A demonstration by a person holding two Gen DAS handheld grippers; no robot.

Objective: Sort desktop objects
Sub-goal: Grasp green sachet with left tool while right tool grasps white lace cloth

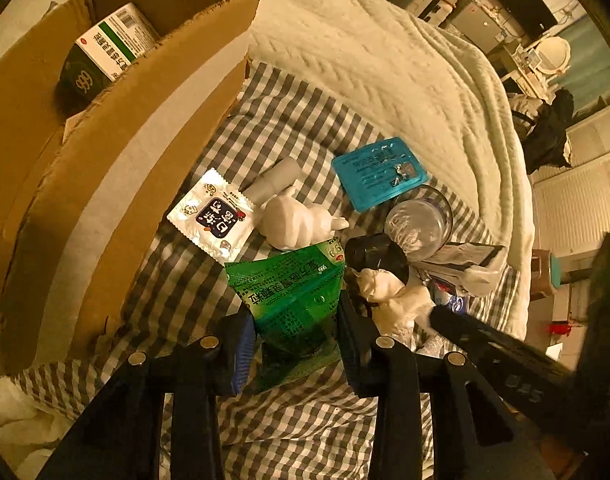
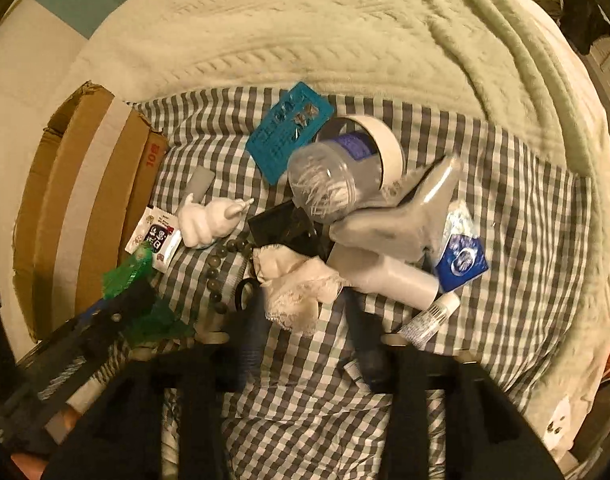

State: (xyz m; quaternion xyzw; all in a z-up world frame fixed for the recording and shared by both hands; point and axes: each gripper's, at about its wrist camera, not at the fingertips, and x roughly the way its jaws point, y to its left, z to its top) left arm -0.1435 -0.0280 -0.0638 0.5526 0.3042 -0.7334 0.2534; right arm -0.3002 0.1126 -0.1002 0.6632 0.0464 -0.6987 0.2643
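Here, a green packet (image 1: 295, 300) is gripped by the left claw (image 1: 295, 344); the right claw (image 2: 305, 344) is spread wide, with nothing held.

A cardboard box (image 1: 117, 152) stands at the left of the checked cloth (image 1: 289, 408), with 1 medicine carton (image 1: 109, 48) inside. Right of it lie a sachet (image 1: 213, 216) and a figurine (image 1: 293, 220) — touching. Behind them lies a flat case (image 1: 379, 172); a jar (image 1: 419, 222) lies on its side just right. A blanket (image 1: 385, 64) lies behind the cloth.
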